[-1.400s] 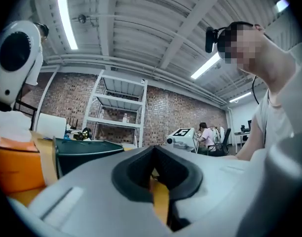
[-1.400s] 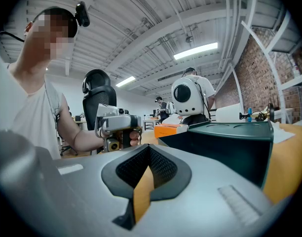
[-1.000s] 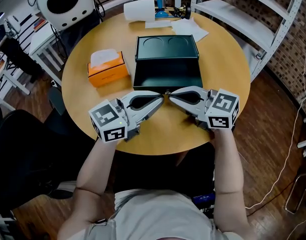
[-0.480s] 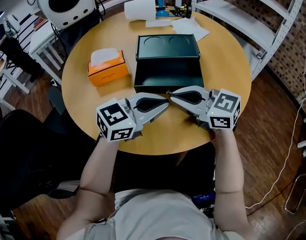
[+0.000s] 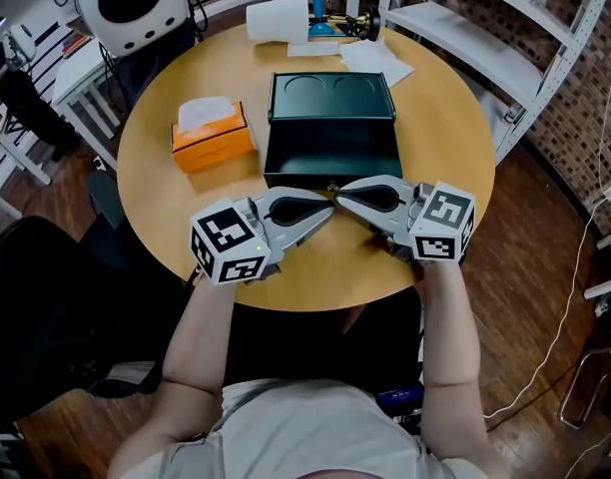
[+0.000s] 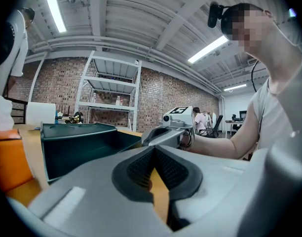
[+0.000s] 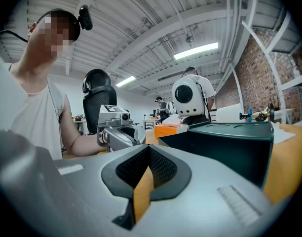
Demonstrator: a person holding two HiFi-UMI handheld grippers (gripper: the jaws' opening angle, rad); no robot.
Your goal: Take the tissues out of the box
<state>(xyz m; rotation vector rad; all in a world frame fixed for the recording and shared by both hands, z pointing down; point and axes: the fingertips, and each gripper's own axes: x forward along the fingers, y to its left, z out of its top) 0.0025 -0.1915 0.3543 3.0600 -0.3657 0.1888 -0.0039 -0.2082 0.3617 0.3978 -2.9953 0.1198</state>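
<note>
The orange tissue box [image 5: 213,138] sits on the left of the round wooden table [image 5: 445,138], with a white tissue [image 5: 207,112] poking out of its top. My left gripper [image 5: 328,206] and right gripper [image 5: 339,192] lie near the table's front edge, tips almost meeting, both shut and empty. They are well short of the box, just in front of a dark green tray [image 5: 331,128]. In the left gripper view the left gripper [image 6: 153,148] is shut and the orange box [image 6: 9,158] is at far left. The right gripper view shows the right gripper [image 7: 148,148] shut and the box [image 7: 173,130] far behind.
A white paper roll [image 5: 279,18] and loose paper sheets [image 5: 376,60] lie at the table's far edge. A white round appliance [image 5: 126,3] stands beyond the table at left, and a metal shelf rack [image 5: 505,43] at right. Cables trail on the floor at right.
My left gripper has shifted a little to the right, closer to the right gripper. The right gripper and the tissue box have stayed put.
</note>
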